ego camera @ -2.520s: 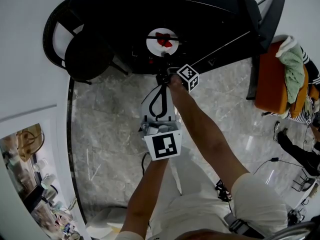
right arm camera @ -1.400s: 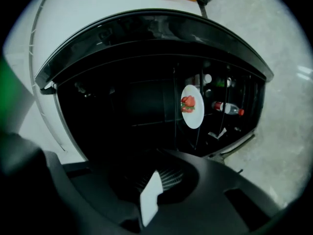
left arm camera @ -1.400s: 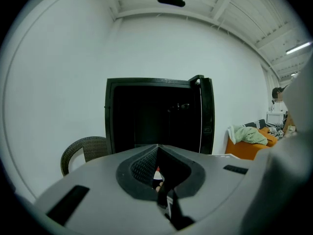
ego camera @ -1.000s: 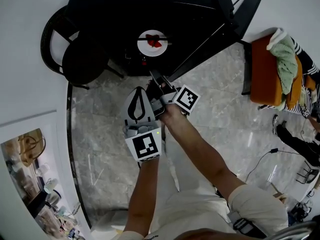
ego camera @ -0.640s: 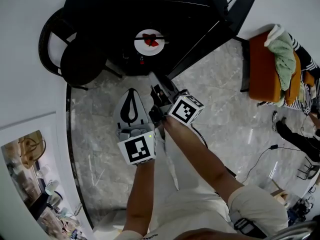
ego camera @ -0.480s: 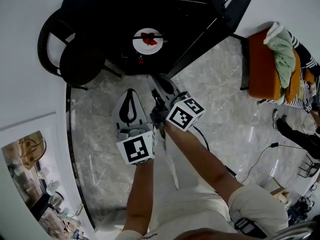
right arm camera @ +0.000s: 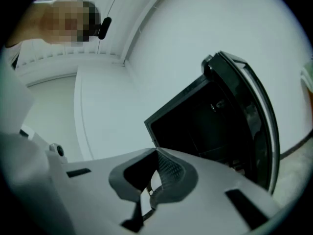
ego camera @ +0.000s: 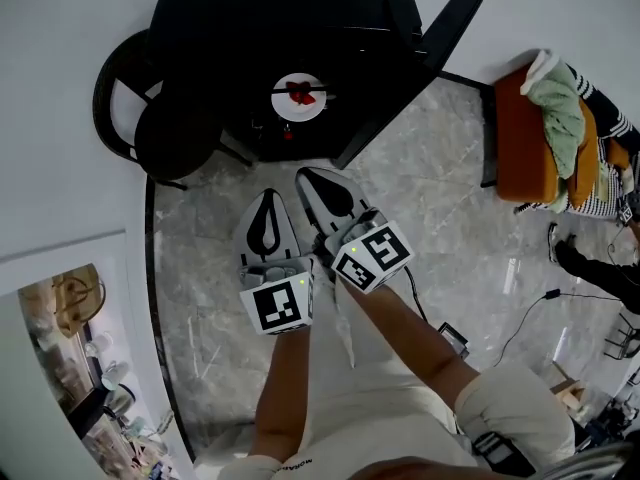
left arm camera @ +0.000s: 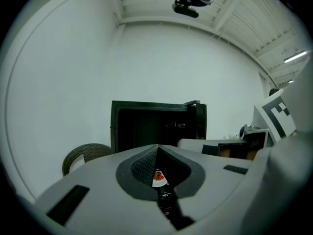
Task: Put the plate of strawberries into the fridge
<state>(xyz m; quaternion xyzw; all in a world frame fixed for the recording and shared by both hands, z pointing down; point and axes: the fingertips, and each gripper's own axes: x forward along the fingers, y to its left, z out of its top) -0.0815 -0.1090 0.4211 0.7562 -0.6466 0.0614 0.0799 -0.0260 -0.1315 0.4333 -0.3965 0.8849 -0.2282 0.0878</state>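
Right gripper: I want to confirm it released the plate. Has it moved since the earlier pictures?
Yes. The right gripper has drawn back from the plate of strawberries in the fridge, toward the person, jaws shut and empty.

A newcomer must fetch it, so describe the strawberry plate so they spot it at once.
Find the black fridge against the white wall, its door swung open. Inside sits a small round plate. It is the only white thing in that dark interior, with red strawberries on it.
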